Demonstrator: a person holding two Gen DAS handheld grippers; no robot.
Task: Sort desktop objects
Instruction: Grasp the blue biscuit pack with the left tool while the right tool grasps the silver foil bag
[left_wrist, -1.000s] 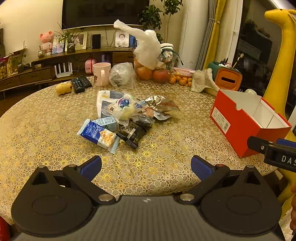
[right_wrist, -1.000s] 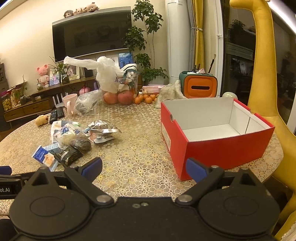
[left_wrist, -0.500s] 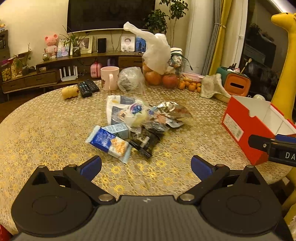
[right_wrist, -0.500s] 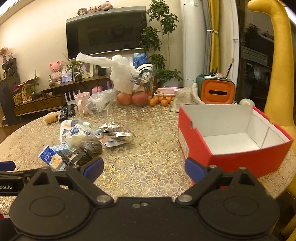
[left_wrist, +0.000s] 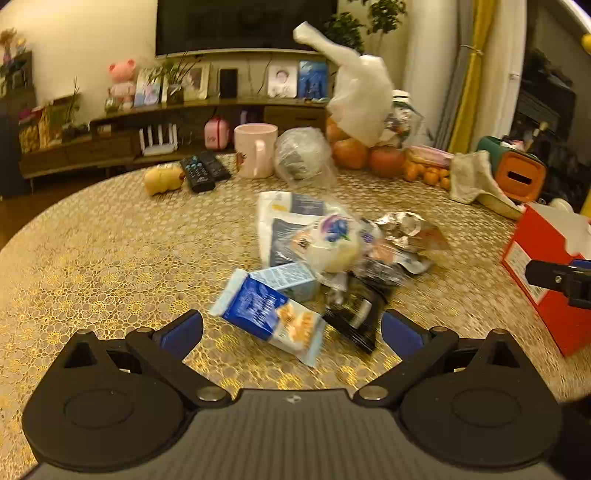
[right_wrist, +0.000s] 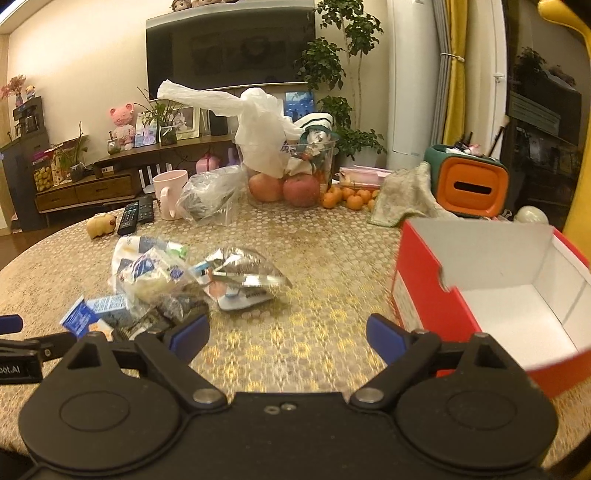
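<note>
A pile of snack packets lies mid-table: a blue cracker packet (left_wrist: 269, 325), a small blue carton (left_wrist: 286, 278), a black packet (left_wrist: 356, 314), a clear bag with a blue label (left_wrist: 328, 240) and a silver foil bag (left_wrist: 406, 230). My left gripper (left_wrist: 291, 330) is open and empty, its fingers either side of the blue cracker packet and just short of it. My right gripper (right_wrist: 288, 334) is open and empty over bare tablecloth, between the pile (right_wrist: 159, 280) and the open red box (right_wrist: 491, 295), whose white inside is empty.
At the table's back stand a pink mug (left_wrist: 255, 149), two remotes (left_wrist: 201, 171), a small yellow toy (left_wrist: 162, 179), a clear bag (left_wrist: 303, 157), a white bag over apples (left_wrist: 360, 103), tangerines (right_wrist: 343, 195), a cloth (right_wrist: 406, 192) and an orange-green holder (right_wrist: 467, 182).
Both grippers have moved forward over the table. The snack pile is now much closer to my left gripper, and the red box closer to my right gripper. Both stayed open.
</note>
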